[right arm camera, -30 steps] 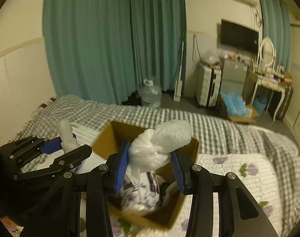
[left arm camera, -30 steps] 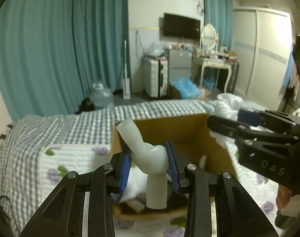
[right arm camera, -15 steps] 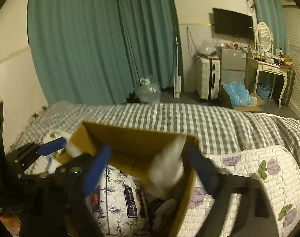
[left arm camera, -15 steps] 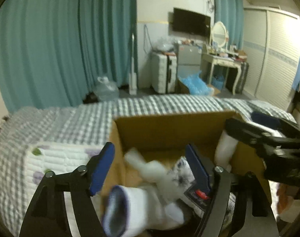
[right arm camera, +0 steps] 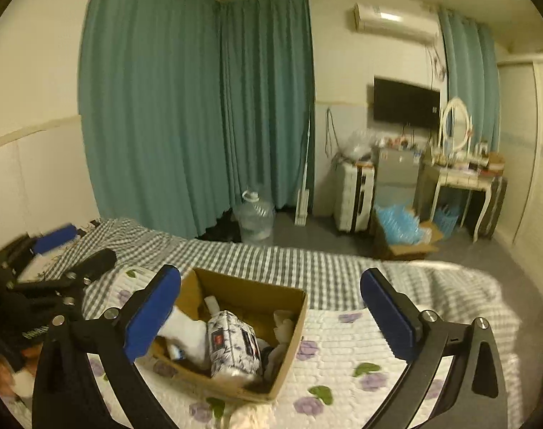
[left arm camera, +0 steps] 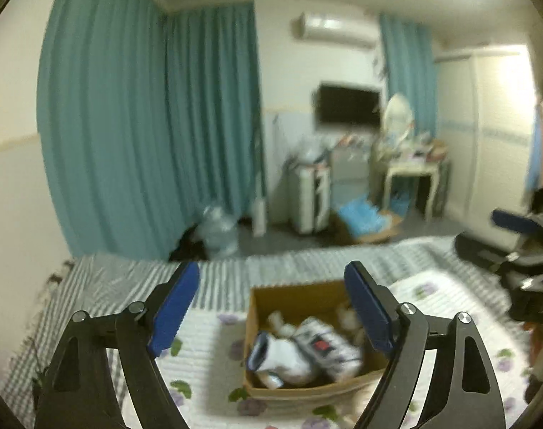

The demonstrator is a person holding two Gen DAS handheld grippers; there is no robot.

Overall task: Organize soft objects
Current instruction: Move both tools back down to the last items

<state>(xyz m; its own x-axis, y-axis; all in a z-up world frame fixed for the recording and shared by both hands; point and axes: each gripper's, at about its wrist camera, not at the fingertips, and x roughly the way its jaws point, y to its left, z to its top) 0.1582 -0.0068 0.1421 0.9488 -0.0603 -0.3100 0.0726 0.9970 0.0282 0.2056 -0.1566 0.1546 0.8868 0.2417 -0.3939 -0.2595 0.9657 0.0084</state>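
A brown cardboard box (left arm camera: 260, 296) (right arm camera: 289, 325) stands on the bed. It holds white socks (left arm camera: 285, 354) (right arm camera: 184, 329), a white patterned tissue pack (left arm camera: 328, 346) (right arm camera: 235, 343) and other pale soft pieces (right arm camera: 282, 321). My left gripper (left arm camera: 275, 307) is open and empty, raised above and behind the box. My right gripper (right arm camera: 271, 311) is open and empty, also above the box. Each gripper shows at the edge of the other's view: the right one (left arm camera: 521, 246), the left one (right arm camera: 57, 261).
The bed has a white flowered quilt (right arm camera: 343, 357) over a grey checked cover (right arm camera: 271, 261). A pale cloth (right arm camera: 250, 416) lies at the near edge. Beyond the bed are teal curtains (right arm camera: 200, 107), a water jug (right arm camera: 255, 218), a suitcase (right arm camera: 353, 196) and a dressing table (right arm camera: 457, 178).
Both grippers opened and dropped their white soft items into the box. Both then pulled up and back, so the box looks smaller and lower.
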